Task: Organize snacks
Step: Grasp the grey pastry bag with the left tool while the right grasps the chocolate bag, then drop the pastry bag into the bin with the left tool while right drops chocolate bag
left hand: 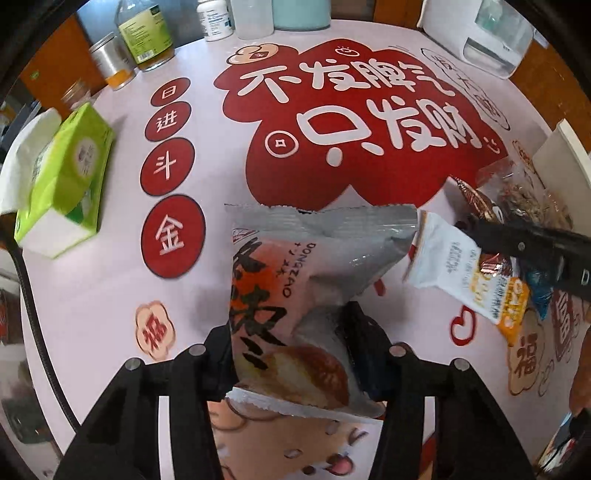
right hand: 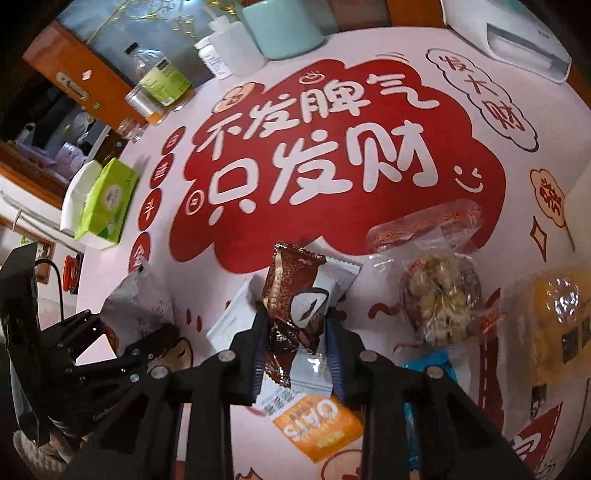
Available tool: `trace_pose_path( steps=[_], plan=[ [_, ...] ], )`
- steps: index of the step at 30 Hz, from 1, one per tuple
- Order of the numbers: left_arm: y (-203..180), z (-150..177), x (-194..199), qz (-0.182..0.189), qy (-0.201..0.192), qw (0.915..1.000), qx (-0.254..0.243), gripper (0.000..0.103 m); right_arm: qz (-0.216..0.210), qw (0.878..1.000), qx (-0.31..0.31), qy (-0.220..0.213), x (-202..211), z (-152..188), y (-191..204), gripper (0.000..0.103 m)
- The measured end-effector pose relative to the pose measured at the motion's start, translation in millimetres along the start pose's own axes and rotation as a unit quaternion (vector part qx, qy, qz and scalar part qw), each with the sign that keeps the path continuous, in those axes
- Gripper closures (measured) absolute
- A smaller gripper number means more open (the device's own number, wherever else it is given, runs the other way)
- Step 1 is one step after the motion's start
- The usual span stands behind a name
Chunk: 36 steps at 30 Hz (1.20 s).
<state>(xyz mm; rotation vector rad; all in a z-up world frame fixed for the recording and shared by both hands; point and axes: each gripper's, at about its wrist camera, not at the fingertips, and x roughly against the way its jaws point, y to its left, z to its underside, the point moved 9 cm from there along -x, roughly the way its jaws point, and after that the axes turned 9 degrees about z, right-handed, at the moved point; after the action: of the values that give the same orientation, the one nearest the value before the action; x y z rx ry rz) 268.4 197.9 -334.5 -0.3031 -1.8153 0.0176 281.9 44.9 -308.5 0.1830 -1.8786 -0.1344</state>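
Observation:
In the left wrist view my left gripper (left hand: 291,350) is shut on a grey and orange pastry packet (left hand: 295,273), which stands up between its fingers above the printed tablecloth (left hand: 207,122). The right wrist view shows my right gripper (right hand: 297,347) shut on a brown snack packet (right hand: 291,291). A white and orange oats bar (right hand: 317,424) lies under it between the same fingers; I cannot tell whether it is pinched too. The right gripper (left hand: 476,230) reaches in from the right of the left view. In the right view the left gripper (right hand: 133,332) and its grey packet (right hand: 136,295) sit at the left.
More snacks lie to the right: a clear-wrapped nut cake (right hand: 439,302), a red-edged clear wrapper (right hand: 424,225), a blue packet (right hand: 432,365) and a yellow packet (right hand: 561,314). A green tissue pack (left hand: 66,177) lies left. Bottles (left hand: 146,33), a tin (left hand: 110,61) and a white appliance (left hand: 480,33) line the far edge.

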Motion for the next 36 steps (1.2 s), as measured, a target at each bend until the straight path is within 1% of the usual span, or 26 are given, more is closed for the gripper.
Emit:
trace_pose_path(
  steps=[3, 6, 9, 11, 16, 19, 21, 24, 25, 27, 28, 30, 31, 36],
  plan=[
    [-10, 8, 14, 0.001, -0.015, 0.9997, 0.02, 0.054, -0.008, 1.0, 0.01, -0.01, 13, 8, 5, 0.075],
    [-23, 14, 40, 0.009, -0.039, 0.9983, 0.041, 0.054, -0.015, 0.999, 0.018, -0.027, 32, 17, 7, 0.076],
    [-41, 21, 63, 0.018, -0.056, 0.997, 0.051, 0.054, -0.024, 0.999, 0.027, -0.04, 54, 30, 8, 0.076],
    [-55, 25, 74, 0.022, -0.062, 0.9966, 0.049, 0.054, -0.024, 0.998, 0.034, -0.047, 68, 40, 5, 0.076],
    [-104, 37, 94, 0.032, -0.068, 0.9968, 0.024, 0.054, -0.023, 0.997, 0.044, -0.062, 103, 65, -14, 0.076],
    [-140, 36, 100, 0.034, -0.069, 0.997, 0.004, 0.054, -0.01, 0.995, 0.049, -0.083, 127, 75, -36, 0.076],
    [-163, 32, 103, 0.042, -0.07, 0.9967, -0.004, 0.054, 0.001, 0.994, 0.047, -0.098, 143, 79, -53, 0.076],
    [-205, 21, 112, 0.056, -0.078, 0.9951, -0.022, 0.054, 0.014, 0.992, 0.028, -0.122, 168, 79, -86, 0.076],
    [-224, 14, 116, 0.06, -0.084, 0.9941, -0.034, 0.054, 0.019, 0.991, 0.021, -0.133, 178, 77, -98, 0.076],
    [-249, 5, 120, 0.065, -0.09, 0.9926, -0.048, 0.054, 0.031, 0.988, 0.008, -0.152, 194, 76, -121, 0.076],
    [-270, -2, 123, 0.071, -0.095, 0.9912, -0.06, 0.054, 0.036, 0.986, 0.001, -0.162, 204, 74, -135, 0.076],
    [-295, -12, 124, 0.082, -0.099, 0.989, -0.072, 0.054, 0.047, 0.983, -0.01, -0.179, 219, 72, -160, 0.076],
    [-316, -19, 126, 0.092, -0.102, 0.9871, -0.082, 0.054, 0.054, 0.981, -0.017, -0.187, 226, 72, -173, 0.075],
    [-385, -45, 130, 0.112, -0.117, 0.9805, -0.111, 0.054, 0.082, 0.973, -0.052, -0.211, 251, 67, -232, 0.075]
  ],
)
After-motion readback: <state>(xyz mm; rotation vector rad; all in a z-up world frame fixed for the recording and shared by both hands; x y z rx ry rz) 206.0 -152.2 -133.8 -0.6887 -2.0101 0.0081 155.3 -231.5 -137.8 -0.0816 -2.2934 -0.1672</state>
